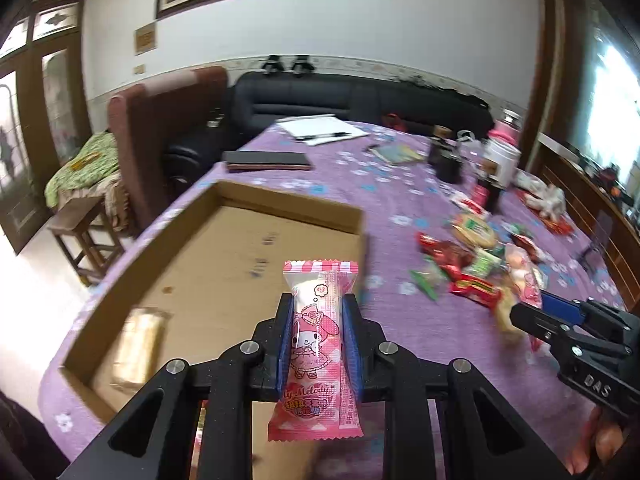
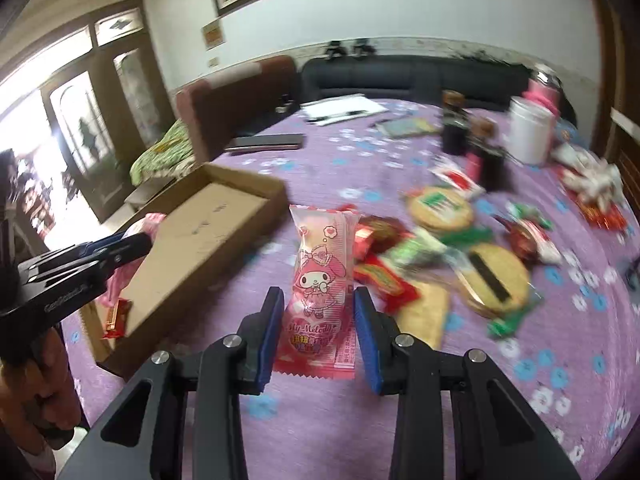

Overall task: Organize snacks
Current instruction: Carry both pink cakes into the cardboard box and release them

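Each hand-held gripper clamped on a pink snack packet.
Left hand-held gripper (image 1: pixel 318 334) holds pink packet (image 1: pixel 318 344) before cardboard box (image 1: pixel 240 240); right hand-held gripper (image 2: pixel 320 328) holds second pink packet (image 2: pixel 320 284); snack pile (image 2: pixel 440 248) beyond blurred.

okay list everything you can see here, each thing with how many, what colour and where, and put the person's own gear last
Cardboard box: one, brown, open, on the table's left side.
Wrapped snack: one, tan, inside the box.
Loose snack pile: many, red, green and tan, on the cloth right of the box.
Tablecloth: one, purple with flowers.
White jar: one, far right of the table.
Papers with pen: one stack, white, far end.
Sofa: one, black, behind the table.
Pink My Melody packets: two, one in each tool.
Left tool: black, blue pads, shut on its packet.
Right tool: same, shut on its packet.
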`<act>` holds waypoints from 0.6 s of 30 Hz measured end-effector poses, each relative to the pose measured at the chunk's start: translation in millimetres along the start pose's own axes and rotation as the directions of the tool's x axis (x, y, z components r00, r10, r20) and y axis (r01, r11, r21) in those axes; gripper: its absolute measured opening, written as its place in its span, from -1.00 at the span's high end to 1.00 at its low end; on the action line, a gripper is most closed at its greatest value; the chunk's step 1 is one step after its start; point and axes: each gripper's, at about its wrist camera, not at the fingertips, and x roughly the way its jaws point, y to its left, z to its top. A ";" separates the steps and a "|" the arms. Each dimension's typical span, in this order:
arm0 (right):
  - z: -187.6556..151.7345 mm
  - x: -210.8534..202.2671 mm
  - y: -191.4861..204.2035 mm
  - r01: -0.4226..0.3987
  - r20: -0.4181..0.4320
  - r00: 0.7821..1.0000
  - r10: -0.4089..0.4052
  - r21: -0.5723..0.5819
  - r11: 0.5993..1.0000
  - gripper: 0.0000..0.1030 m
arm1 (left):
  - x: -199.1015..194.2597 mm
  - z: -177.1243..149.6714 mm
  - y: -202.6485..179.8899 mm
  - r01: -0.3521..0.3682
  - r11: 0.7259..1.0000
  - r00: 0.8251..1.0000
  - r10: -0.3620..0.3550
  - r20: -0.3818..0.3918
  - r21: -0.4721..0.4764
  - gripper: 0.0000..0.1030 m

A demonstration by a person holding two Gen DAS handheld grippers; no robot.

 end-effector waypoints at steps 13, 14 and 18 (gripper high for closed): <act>28.3 46.6 120.7 -0.137 -0.053 0.990 0.129 -0.186 0.973 0.33 | 10.2 -0.5 90.7 -0.151 0.983 0.989 0.149 -0.024 -0.103 0.54; 30.1 55.0 127.6 -0.163 -0.071 0.986 0.152 -0.181 0.970 0.33 | 13.6 0.4 95.3 -0.161 0.982 0.987 0.158 -0.031 -0.104 0.54; 31.2 79.0 149.1 -0.216 -0.123 0.973 0.197 -0.171 0.961 0.33 | 27.2 1.0 106.9 -0.178 0.979 0.983 0.173 -0.063 -0.103 0.54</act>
